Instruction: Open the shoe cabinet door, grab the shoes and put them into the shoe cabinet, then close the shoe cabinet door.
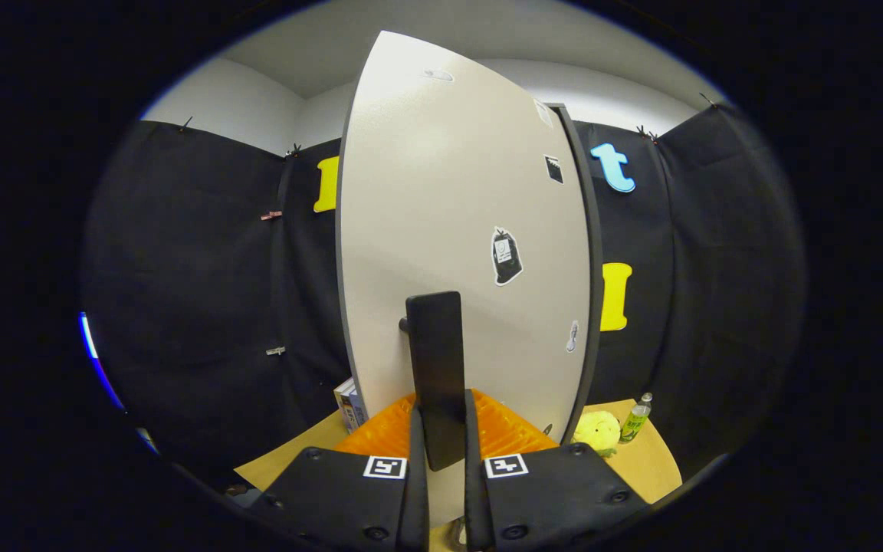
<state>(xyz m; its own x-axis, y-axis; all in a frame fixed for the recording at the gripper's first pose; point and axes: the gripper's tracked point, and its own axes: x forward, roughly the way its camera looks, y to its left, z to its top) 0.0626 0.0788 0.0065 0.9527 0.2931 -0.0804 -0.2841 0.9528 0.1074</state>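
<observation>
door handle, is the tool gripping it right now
Yes, the tool has both fingers closed against the sides of the dark door handle on the pale cabinet door.

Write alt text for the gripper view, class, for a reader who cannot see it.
The gripper is shut on the dark handle of the pale shoe cabinet door, which bears stickers. Beyond the fingers, a yellow plush toy and a bottle sit on the floor.
</observation>
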